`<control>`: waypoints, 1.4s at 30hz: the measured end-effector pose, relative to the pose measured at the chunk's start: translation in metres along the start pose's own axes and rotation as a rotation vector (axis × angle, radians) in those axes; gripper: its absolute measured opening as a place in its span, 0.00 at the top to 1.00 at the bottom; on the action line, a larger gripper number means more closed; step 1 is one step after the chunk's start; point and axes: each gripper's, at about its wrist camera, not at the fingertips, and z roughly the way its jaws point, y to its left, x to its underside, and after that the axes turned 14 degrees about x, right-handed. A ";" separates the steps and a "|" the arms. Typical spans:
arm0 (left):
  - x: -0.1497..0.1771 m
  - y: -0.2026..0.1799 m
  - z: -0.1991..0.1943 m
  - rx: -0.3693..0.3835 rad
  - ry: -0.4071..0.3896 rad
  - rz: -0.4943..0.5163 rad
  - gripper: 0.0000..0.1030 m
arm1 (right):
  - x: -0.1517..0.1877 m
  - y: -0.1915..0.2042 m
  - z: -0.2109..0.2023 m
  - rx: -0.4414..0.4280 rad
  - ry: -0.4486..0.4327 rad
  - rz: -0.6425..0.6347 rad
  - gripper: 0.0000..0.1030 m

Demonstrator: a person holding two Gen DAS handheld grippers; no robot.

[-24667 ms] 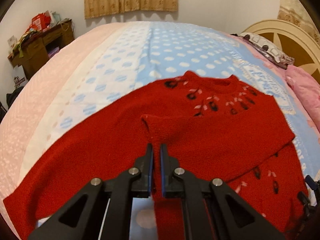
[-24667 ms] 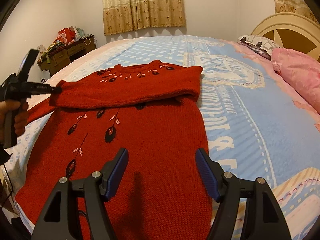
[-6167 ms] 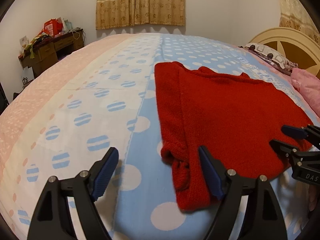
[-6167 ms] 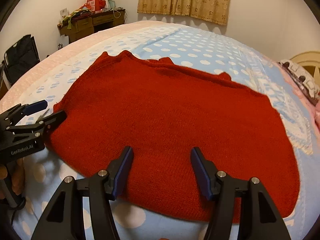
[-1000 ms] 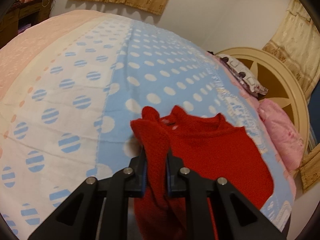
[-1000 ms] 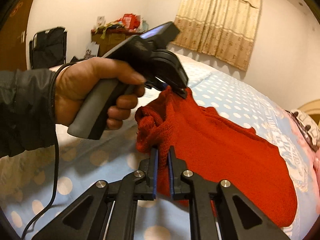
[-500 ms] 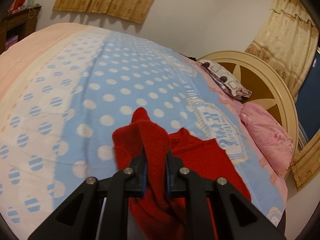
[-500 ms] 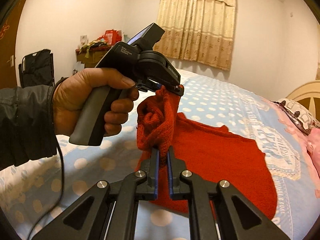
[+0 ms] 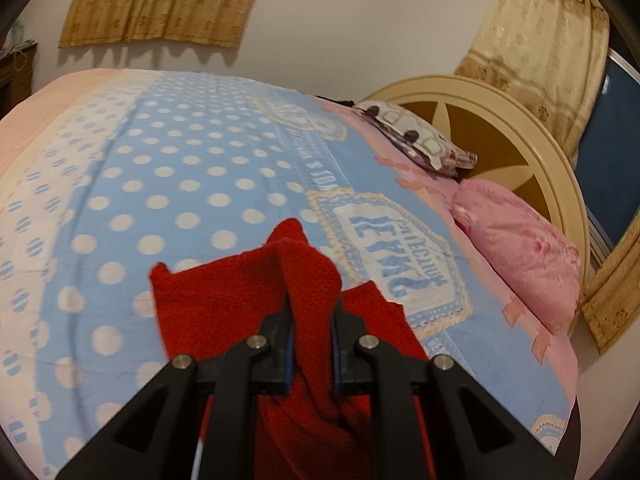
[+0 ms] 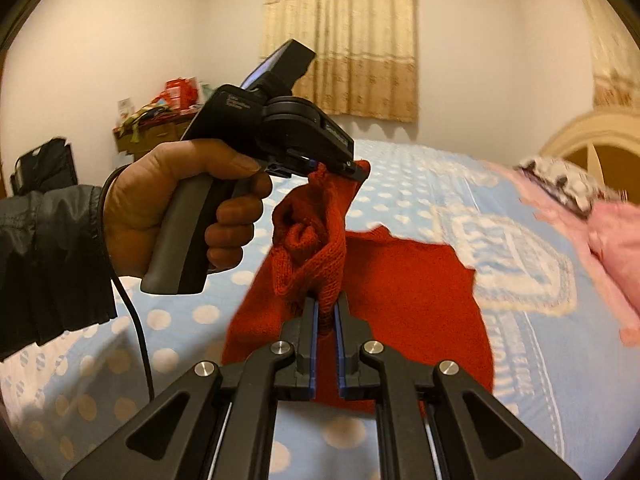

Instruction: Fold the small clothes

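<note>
Both grippers are clamped on the same red knitted sweater [image 10: 404,292], lifting one edge of it off the bed while the rest lies spread on the light blue bedspread with white polka dots [image 9: 172,184]. The left gripper [image 9: 312,320], held by a hand [image 10: 172,204] in a dark jacket sleeve [image 10: 44,264], has its jaws nearly together with a bunched fold of the red knit pinched between them; seen from the right side, that fold hangs from its tip in a rumpled roll. The right gripper [image 10: 326,316] is squeezed tight on a lower part of the same raised edge, just below the left one. A pink pillow [image 9: 520,256] and a patterned pillow [image 9: 416,140] rest by the cream, rounded wooden headboard [image 9: 516,136]. Beige curtains [image 10: 340,36] hang on the far wall, and a cluttered wooden desk [image 10: 156,128] stands in the corner.
</note>
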 end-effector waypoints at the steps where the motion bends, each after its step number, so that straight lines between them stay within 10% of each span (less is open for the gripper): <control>1: 0.001 -0.003 0.005 0.001 0.007 0.006 0.86 | 0.002 -0.006 0.001 0.003 0.012 0.014 0.94; 25: 0.031 -0.089 0.120 -0.119 0.232 0.290 0.83 | 0.054 -0.107 0.031 -0.019 0.268 0.378 0.95; 30: 0.028 -0.109 0.095 -0.110 0.181 0.352 0.75 | 0.061 -0.121 0.036 -0.033 0.290 0.457 0.94; 35: 0.022 -0.097 0.047 -0.104 0.080 0.315 0.40 | 0.065 -0.132 0.036 -0.055 0.291 0.524 0.91; 42: 0.064 -0.059 -0.005 -0.176 0.049 0.275 0.40 | 0.060 -0.136 0.008 0.052 0.191 0.515 0.83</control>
